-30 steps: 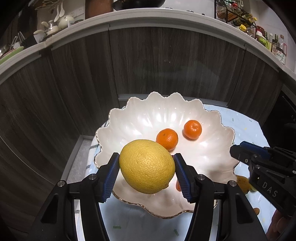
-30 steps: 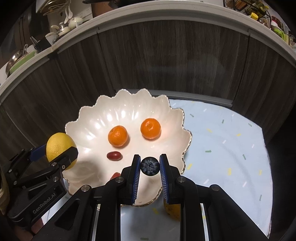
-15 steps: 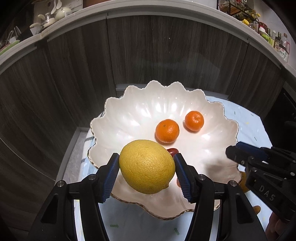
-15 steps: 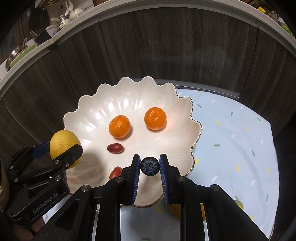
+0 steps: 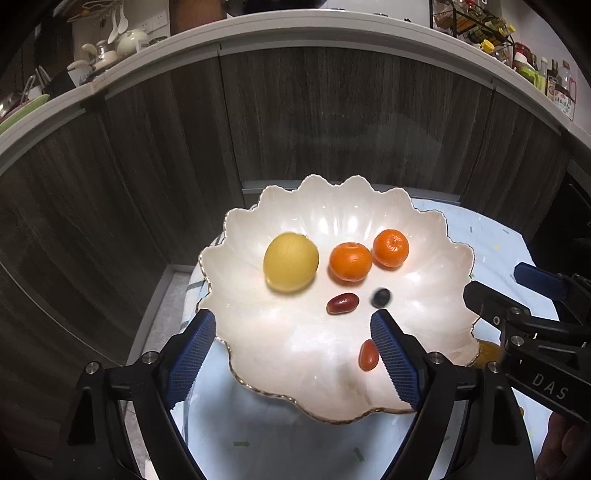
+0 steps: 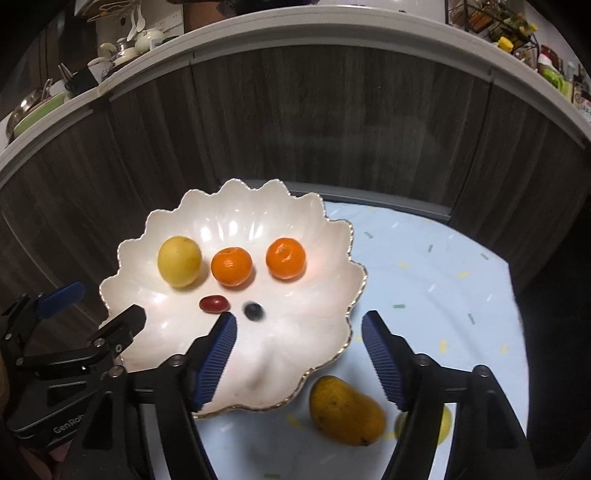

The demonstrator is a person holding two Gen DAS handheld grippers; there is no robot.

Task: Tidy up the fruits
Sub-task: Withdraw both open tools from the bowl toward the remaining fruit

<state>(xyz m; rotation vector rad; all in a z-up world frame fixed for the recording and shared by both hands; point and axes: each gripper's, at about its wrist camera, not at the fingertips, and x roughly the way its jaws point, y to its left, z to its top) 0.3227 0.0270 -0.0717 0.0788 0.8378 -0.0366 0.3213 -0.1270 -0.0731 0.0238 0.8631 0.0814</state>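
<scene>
Home kitchen. Beyond the left gripper (image 5: 291, 332): dark wood-grain cabinet fronts (image 5: 332, 122) under a pale countertop (image 5: 295, 33). Up-left on it, teapot (image 5: 131, 38) w/ ladles & dishes; up-right, wire rack (image 5: 469, 18) and sauce bottles (image 5: 557, 88). Under the gripper, a table w/ light blue cloth (image 6: 424, 266).

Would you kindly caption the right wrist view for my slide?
Right gripper open over scalloped bowl holding lemon, two tangerines, blueberry; mango outside.
</scene>
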